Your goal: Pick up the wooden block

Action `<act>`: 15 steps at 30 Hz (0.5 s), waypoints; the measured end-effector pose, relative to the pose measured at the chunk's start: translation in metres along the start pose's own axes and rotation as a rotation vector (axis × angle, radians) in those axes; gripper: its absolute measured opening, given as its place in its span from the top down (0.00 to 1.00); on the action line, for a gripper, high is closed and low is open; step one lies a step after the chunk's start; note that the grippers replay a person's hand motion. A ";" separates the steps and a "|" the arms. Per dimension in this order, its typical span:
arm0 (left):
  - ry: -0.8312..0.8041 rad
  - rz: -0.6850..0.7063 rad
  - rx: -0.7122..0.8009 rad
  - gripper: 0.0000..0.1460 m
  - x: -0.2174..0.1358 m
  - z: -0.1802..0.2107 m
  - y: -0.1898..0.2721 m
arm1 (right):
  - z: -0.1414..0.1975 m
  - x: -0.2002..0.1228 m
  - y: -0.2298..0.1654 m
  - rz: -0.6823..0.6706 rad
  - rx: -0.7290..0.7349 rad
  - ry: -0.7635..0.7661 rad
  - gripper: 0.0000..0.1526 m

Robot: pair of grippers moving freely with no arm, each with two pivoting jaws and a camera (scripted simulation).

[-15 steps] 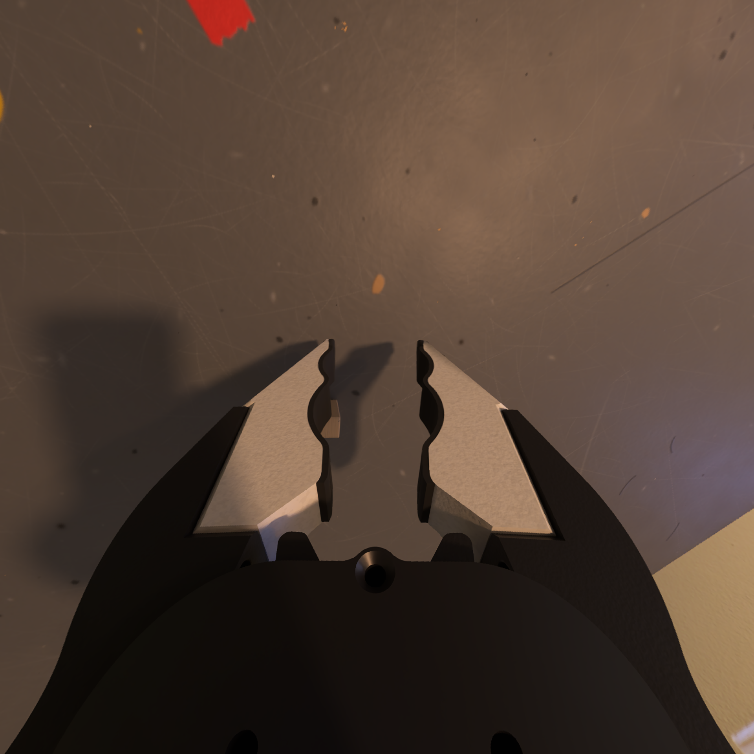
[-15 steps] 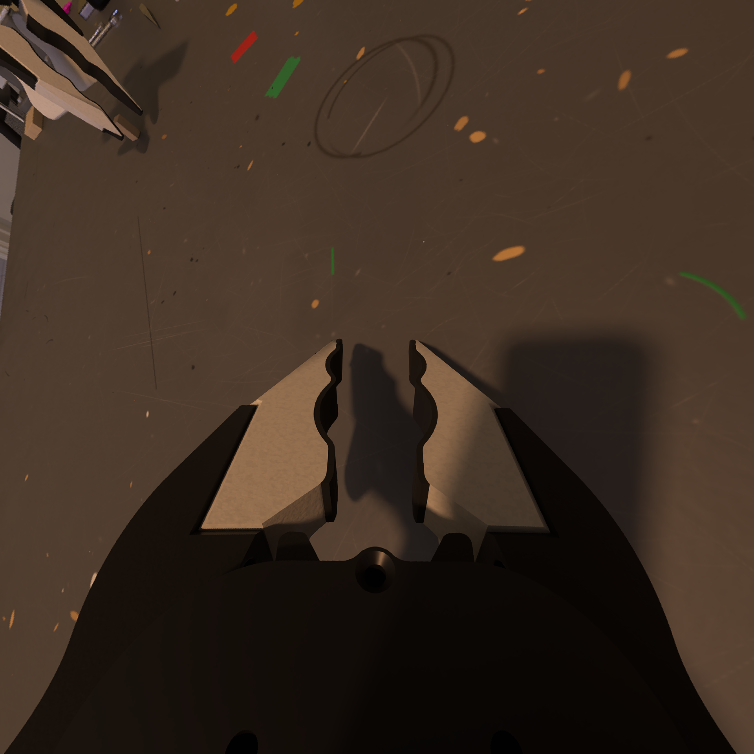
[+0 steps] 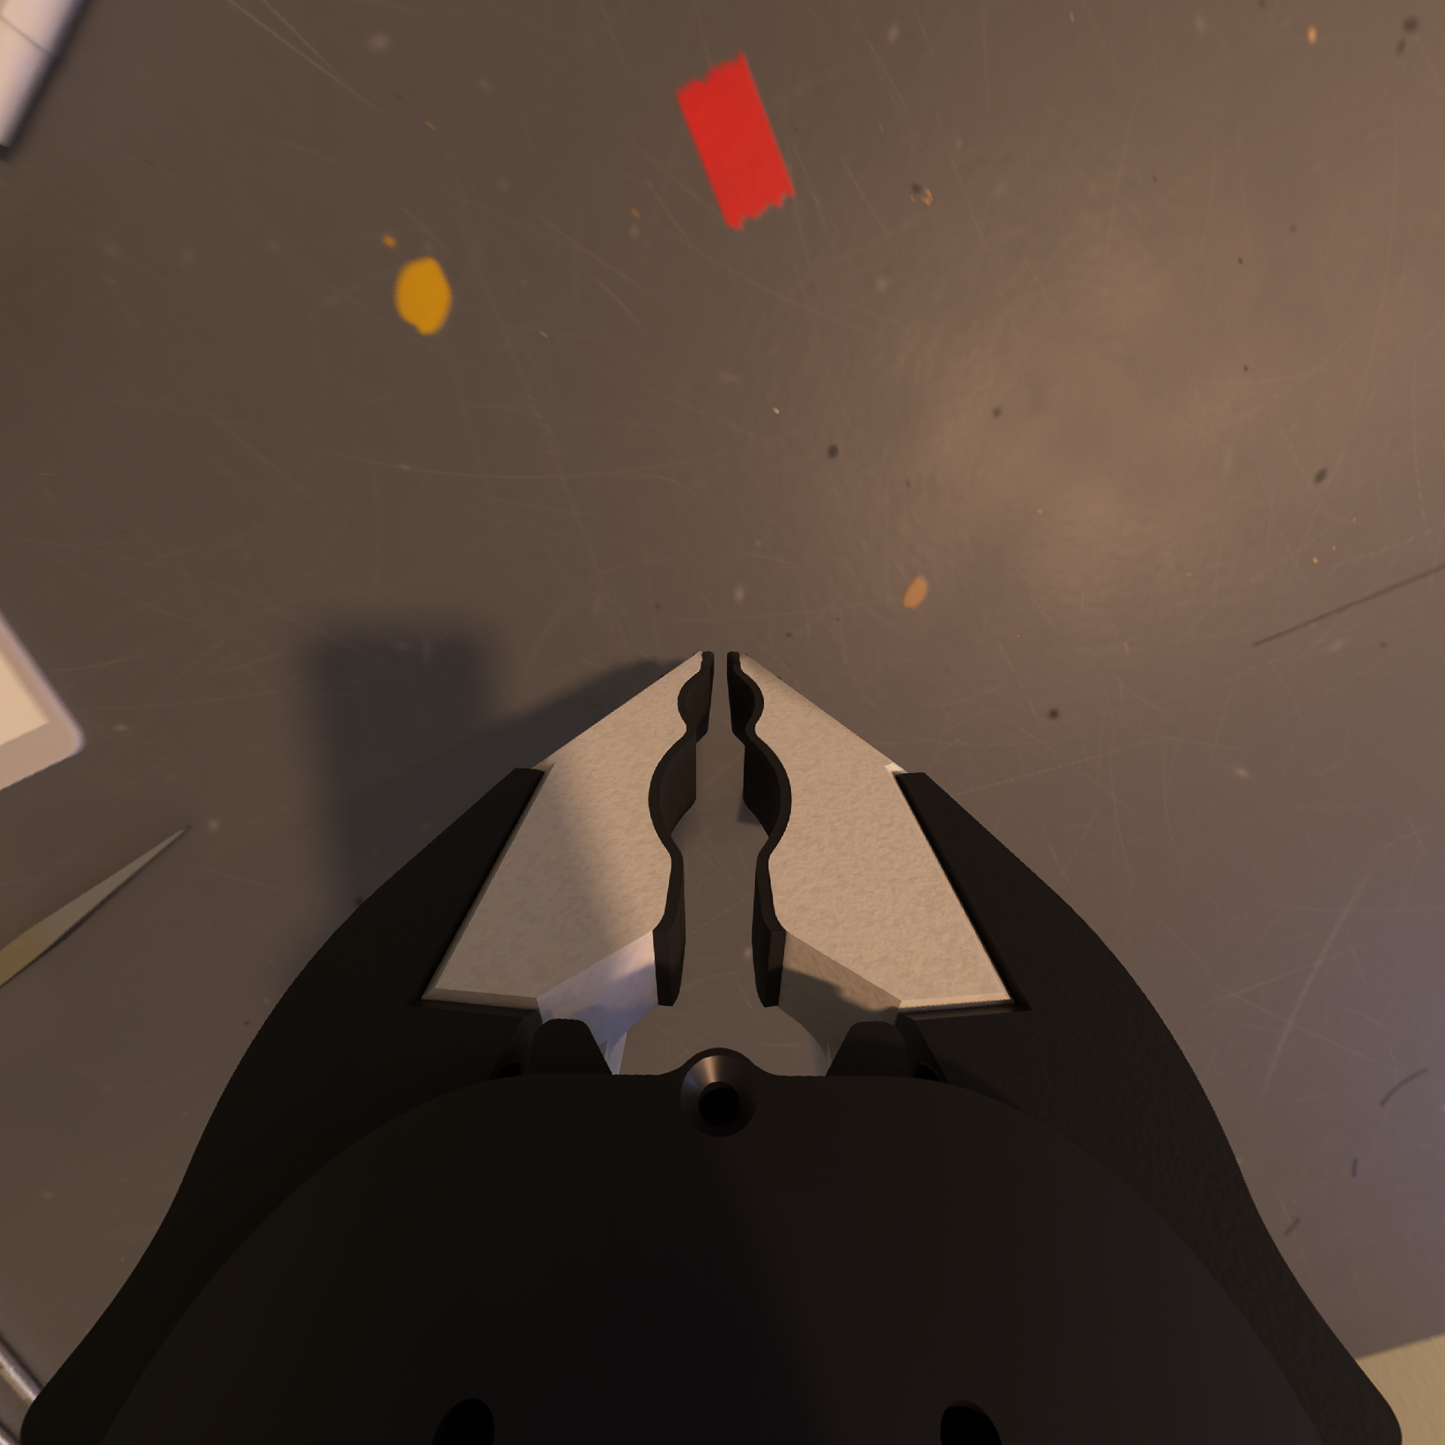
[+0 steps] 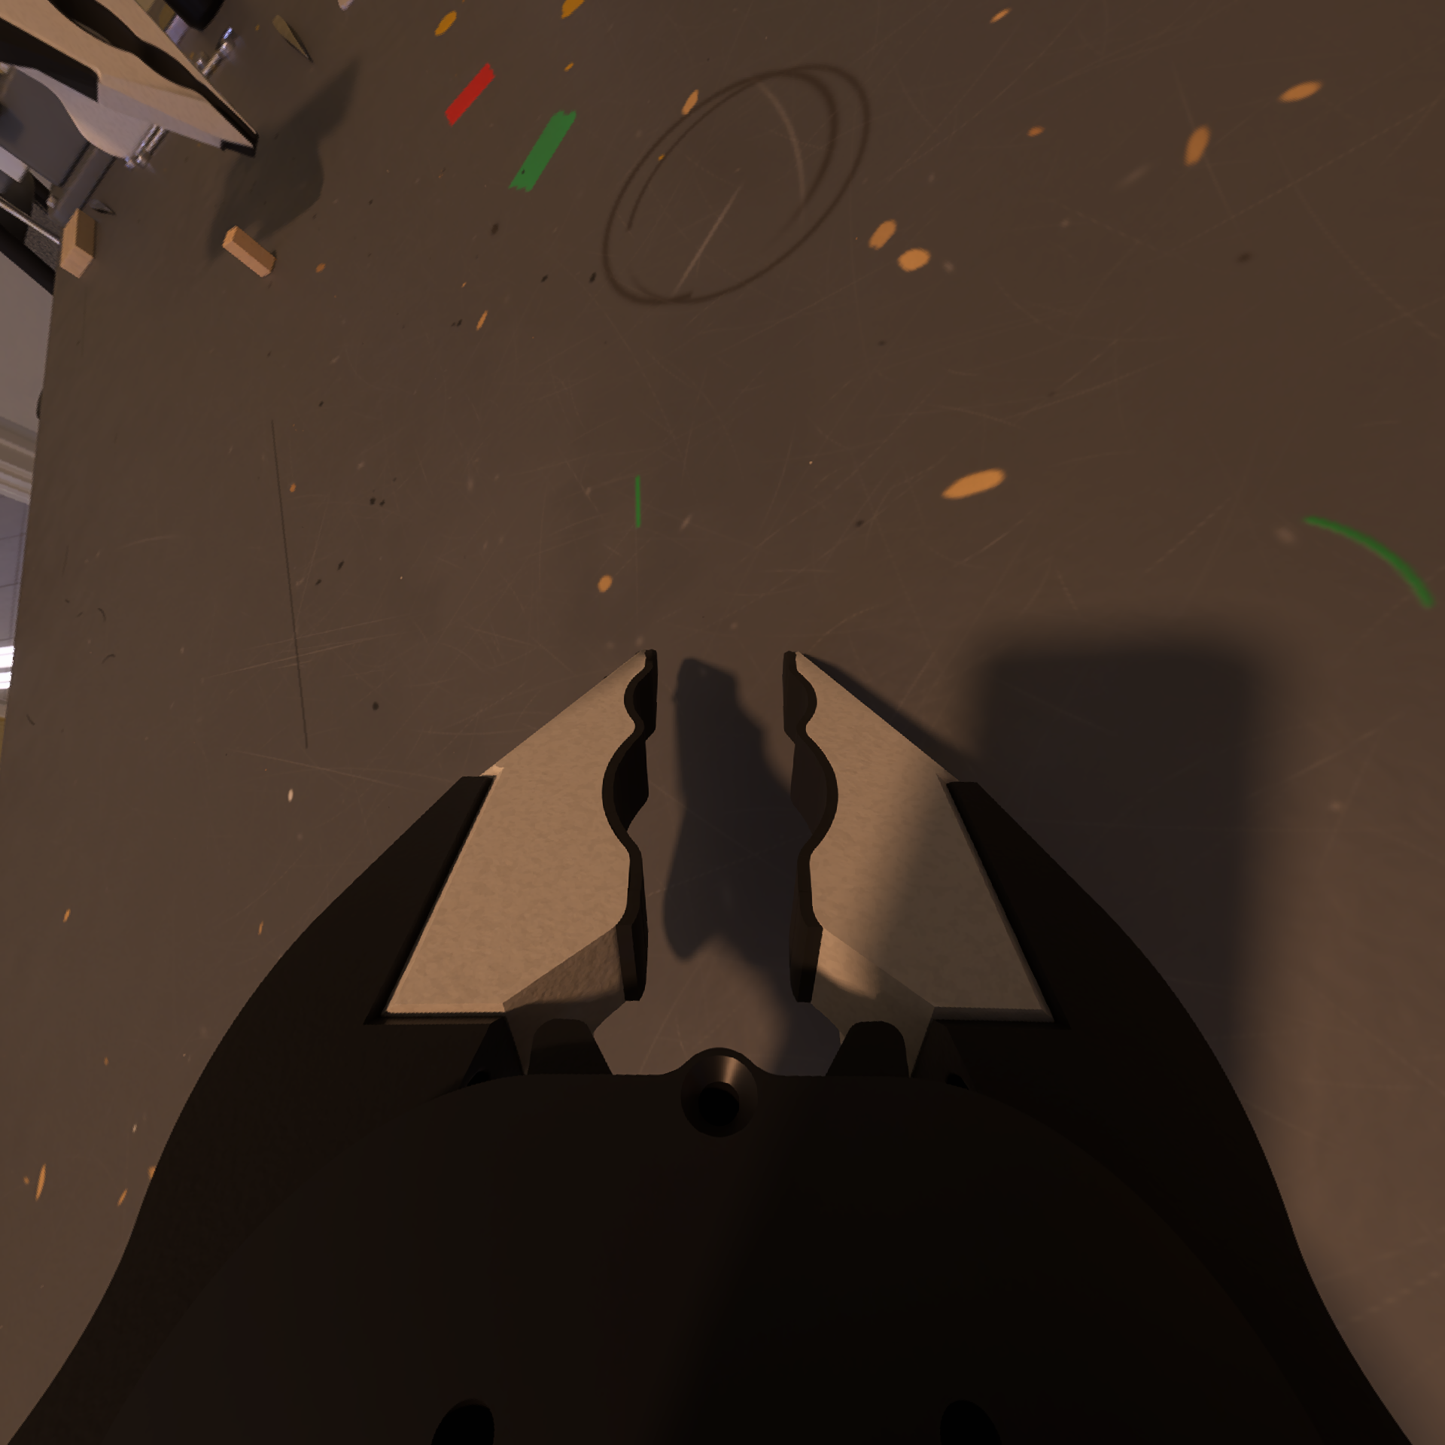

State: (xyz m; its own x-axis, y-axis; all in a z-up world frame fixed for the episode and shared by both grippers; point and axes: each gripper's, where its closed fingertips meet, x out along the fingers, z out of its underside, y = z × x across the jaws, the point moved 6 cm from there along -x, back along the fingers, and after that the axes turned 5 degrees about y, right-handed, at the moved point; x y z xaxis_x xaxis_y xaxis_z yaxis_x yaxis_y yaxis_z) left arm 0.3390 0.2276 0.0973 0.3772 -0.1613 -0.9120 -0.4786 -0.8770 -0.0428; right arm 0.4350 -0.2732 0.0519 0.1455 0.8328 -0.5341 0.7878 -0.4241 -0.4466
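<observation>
A small wooden block [image 4: 249,250] lies on the dark table at the far left of the right wrist view. A second small wooden piece [image 4: 77,242] sits by the table's left edge. The left gripper [image 4: 234,137] shows there above and behind the block, apart from it. In its own view the left gripper [image 3: 718,657] is shut with nothing between its fingers, and no block shows. My right gripper [image 4: 719,657] is open and empty over bare table, far from the block.
Red tape [image 3: 735,152] and a yellow spot [image 3: 422,295] mark the table ahead of the left gripper. A white object [image 3: 31,719] and a pointed grey piece [image 3: 86,899] lie at its left. Green tape [image 4: 543,148] and a ring mark [image 4: 735,184] lie beyond the right gripper.
The left gripper has closed and moved up and away; the block that showed beside its left finger is gone from its view and lies on the table. The right gripper has not moved.
</observation>
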 end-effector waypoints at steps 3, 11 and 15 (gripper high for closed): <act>0.009 -0.005 -0.008 0.94 -0.006 -0.002 -0.003 | 0.000 0.000 0.000 -0.001 0.004 0.000 0.79; -0.098 0.118 0.022 0.76 0.005 0.014 0.009 | 0.000 0.000 0.001 -0.009 0.015 -0.001 0.80; -0.076 0.147 0.026 0.73 0.015 0.009 0.012 | -0.001 0.000 0.001 -0.012 0.021 -0.002 0.80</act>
State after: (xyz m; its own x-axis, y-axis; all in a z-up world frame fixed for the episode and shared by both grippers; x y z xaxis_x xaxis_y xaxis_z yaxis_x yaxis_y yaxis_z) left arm 0.3317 0.2187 0.0798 0.2409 -0.2516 -0.9374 -0.5450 -0.8342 0.0839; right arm 0.4364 -0.2738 0.0517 0.1347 0.8371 -0.5302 0.7766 -0.4215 -0.4682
